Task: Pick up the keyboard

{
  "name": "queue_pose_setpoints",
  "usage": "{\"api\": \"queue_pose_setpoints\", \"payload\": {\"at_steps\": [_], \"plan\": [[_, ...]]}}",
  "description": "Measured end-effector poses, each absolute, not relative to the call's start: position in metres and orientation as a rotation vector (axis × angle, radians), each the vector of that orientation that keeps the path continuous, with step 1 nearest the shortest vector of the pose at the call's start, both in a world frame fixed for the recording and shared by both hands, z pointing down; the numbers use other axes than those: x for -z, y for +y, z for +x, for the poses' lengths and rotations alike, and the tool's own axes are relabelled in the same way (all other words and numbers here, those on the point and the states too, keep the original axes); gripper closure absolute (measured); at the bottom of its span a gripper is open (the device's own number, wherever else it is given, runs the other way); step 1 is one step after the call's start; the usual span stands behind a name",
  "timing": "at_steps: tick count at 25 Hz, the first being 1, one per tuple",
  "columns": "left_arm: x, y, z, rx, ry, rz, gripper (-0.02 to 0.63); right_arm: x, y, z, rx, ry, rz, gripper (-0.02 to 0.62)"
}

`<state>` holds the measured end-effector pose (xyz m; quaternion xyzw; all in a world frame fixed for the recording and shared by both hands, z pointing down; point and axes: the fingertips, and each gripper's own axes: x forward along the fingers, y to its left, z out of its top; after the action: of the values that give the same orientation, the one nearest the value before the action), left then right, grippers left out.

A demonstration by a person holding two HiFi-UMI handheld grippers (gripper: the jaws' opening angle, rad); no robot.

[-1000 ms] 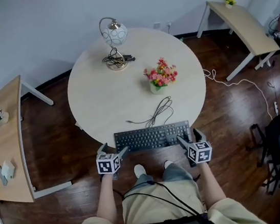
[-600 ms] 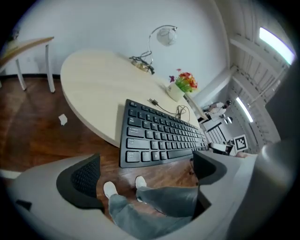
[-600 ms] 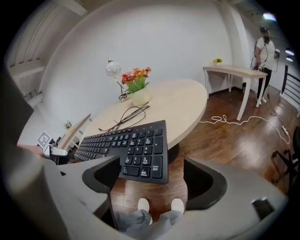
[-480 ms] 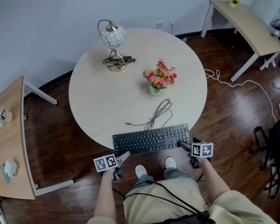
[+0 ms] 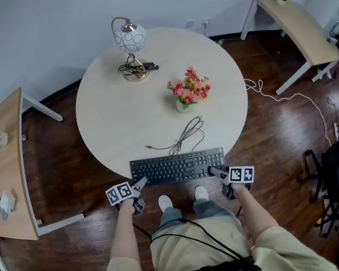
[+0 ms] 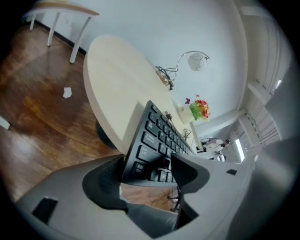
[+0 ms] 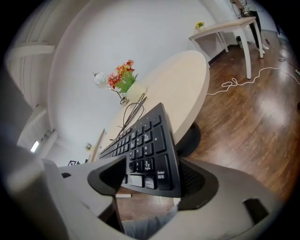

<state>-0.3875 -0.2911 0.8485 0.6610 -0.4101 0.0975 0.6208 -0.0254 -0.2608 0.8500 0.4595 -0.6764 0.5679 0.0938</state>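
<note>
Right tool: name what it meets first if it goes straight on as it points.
The keyboard: its end already sits between the right tool's jaws, which have just been closing, so contact would probably come almost at once.

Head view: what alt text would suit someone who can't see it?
From above, a person holds the left gripper and right gripper at the ends of a black keyboard on a round table; both jaws have just been closing, keyboard ends between them.
</note>
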Motion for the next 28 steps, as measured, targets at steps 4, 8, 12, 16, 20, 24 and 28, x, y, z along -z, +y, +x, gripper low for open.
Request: {"api": "queue_pose_setpoints", "payload": {"at_steps": [4, 8, 12, 16, 20, 24, 28], "plan": [[-0.846, -0.285, -0.388, -0.225, -0.951, 1.518, 0.355, -0.847, -0.261, -0.027, -1.655, -2.004, 1.334, 0.299], [-0.83, -0.282, -0.391, -0.195, -0.927, 1.572, 0.395, -0.835, -0.263, -0.023, -1.689, -2.041, 1.371, 0.323], [-0.797, -0.294, -0.392, 0.023, -0.926, 1.613, 0.45, -0.813, -0.274, -0.018, -1.754, -2.138, 1.468, 0.361], [-0.766, -0.31, -0.394, 0.223, -0.952, 1.625, 0.465, -0.803, -0.29, -0.018, -1.834, -2.223, 1.543, 0.375], [-0.716, -0.337, -0.394, 0.467, -0.911, 1.738, 0.489, -0.765, -0.313, -0.019, -1.789, -2.358, 1.599, 0.387], [-0.669, -0.359, -0.405, 0.593, -0.916, 1.803, 0.495, -0.696, -0.35, -0.026, -1.713, -2.643, 1.579, 0.406], [-0.611, -0.38, -0.407, 0.707, -0.884, 1.9, 0.495, -0.62, -0.381, -0.028, -1.616, -2.876, 1.554, 0.422]]}}
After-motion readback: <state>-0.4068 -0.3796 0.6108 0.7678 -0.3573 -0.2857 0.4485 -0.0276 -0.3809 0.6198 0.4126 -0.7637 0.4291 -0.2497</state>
